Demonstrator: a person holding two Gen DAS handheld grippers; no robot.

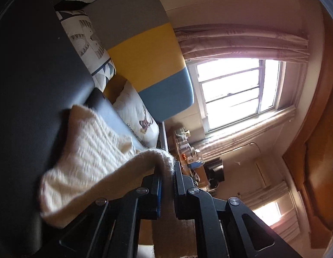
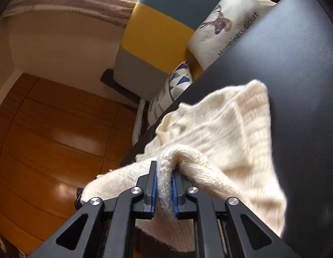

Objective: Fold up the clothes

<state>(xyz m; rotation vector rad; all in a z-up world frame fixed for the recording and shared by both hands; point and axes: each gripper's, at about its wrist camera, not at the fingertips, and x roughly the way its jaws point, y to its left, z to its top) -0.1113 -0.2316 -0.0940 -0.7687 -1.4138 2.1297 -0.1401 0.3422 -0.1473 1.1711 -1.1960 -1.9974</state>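
A cream knitted sweater (image 1: 89, 150) lies partly on a dark table top (image 1: 33, 75). My left gripper (image 1: 166, 167) is shut on a fold of the sweater and holds that edge lifted off the table. In the right wrist view the sweater (image 2: 226, 129) drapes over the dark table (image 2: 284, 53). My right gripper (image 2: 164, 167) is shut on another thick fold of the sweater, raised above the table edge. Both views are tilted and a little blurred.
A grey, yellow and blue sofa back (image 1: 145, 49) with printed cushions (image 1: 89, 43) stands behind the table. A bright window (image 1: 237, 92) with curtains and a cluttered side table (image 1: 188, 152) lie beyond. Wooden floor (image 2: 48, 139) lies beside the table.
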